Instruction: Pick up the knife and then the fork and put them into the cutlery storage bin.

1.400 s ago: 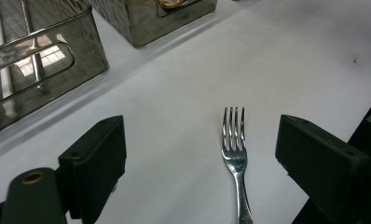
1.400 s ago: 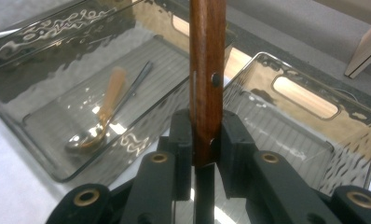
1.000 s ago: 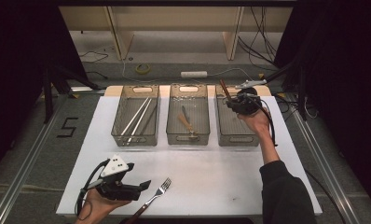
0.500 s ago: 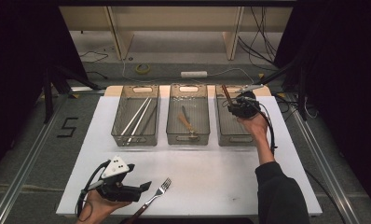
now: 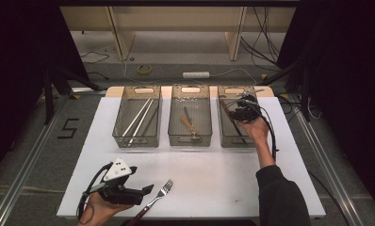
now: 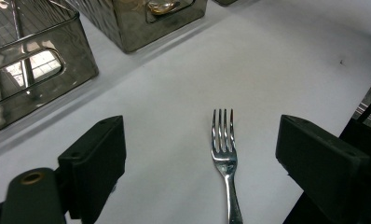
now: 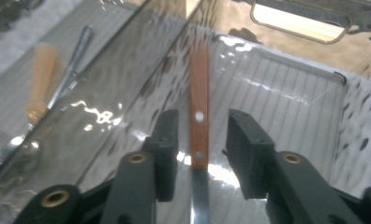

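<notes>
My right gripper [image 5: 239, 113] hangs over the right wire bin [image 5: 229, 142]. A knife with a brown wooden handle [image 7: 198, 79] lies lengthwise in that bin, its handle between my right gripper [image 7: 203, 119] jaws. Those jaws have just been opening, and a gap shows on each side of the handle. In the high view the knife [image 5: 226, 112] slants across the bin floor. My left gripper [image 5: 147, 190] rests open at the table's near left edge. A steel fork [image 6: 223, 149] lies flat on the white table between my left gripper [image 6: 201, 126] jaws, touching neither; the fork [image 5: 161, 192] points away from the person.
Three wire bins stand in a row at the back. The left bin [image 5: 137, 140] holds two pale sticks [image 5: 139, 117]. The middle bin [image 5: 190, 141] holds a wooden-handled utensil [image 5: 187, 125]. The white table [image 5: 214, 174] ends close to the person's forearms; cables lie on the floor beyond.
The right hand has sunk a little into the right bin, and its jaws have spread apart from the knife handle. The left gripper and the fork have kept still.
</notes>
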`<state>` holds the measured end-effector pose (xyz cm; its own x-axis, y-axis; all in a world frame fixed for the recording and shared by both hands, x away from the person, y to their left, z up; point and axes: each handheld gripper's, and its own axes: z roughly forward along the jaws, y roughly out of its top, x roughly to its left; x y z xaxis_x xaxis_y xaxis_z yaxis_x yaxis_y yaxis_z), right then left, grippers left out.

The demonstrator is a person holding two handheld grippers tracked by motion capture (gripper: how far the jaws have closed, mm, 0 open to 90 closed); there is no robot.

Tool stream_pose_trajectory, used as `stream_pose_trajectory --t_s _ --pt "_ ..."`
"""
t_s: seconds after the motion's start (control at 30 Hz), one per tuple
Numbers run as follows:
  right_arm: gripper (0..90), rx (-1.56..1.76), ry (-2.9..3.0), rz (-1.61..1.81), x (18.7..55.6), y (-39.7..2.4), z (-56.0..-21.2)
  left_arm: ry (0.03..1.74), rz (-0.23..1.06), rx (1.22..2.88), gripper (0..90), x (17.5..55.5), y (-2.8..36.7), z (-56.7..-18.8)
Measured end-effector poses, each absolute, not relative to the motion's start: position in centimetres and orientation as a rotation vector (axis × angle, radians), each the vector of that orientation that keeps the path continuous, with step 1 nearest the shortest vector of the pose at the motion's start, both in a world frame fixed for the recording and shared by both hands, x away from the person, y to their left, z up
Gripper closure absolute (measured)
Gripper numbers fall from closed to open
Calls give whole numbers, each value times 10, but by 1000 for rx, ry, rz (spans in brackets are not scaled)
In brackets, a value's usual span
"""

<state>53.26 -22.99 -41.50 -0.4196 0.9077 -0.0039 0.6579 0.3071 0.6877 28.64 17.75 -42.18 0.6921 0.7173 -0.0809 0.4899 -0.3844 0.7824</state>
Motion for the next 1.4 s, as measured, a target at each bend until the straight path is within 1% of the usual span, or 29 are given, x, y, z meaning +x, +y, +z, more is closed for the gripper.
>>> stream_pose_trajectory --t_s 0.07,0.13,0.2,0.23,0.4,0.5,0.73,1.13,1.3,1.4 --pt "582 1393 2178 867 532 -229 -412 926 341 2062 156 286 177 -422" --pt "554 1385 2182 887 530 -230 -409 926 340 2064 156 286 177 -422" --pt "496 1371 2186 893 527 -229 -406 926 338 2066 156 286 177 -422" --pt "484 1362 2198 902 525 -229 -404 927 338 2066 156 286 177 -422" --pt "373 1302 2228 987 506 -228 -393 930 333 2085 156 287 176 -422" --pt "344 1273 2250 1065 491 -227 -389 927 344 2091 157 286 176 -421" --pt "318 1169 2284 1160 451 -224 -390 942 354 2137 157 286 173 -419" --pt "296 1102 2266 1295 394 -234 -397 968 306 2247 158 289 171 -424" --pt "289 1072 2284 1314 375 -233 -402 986 290 2286 175 289 169 -425" --pt "284 1059 2301 1320 368 -231 -406 980 283 2341 198 289 167 -425"
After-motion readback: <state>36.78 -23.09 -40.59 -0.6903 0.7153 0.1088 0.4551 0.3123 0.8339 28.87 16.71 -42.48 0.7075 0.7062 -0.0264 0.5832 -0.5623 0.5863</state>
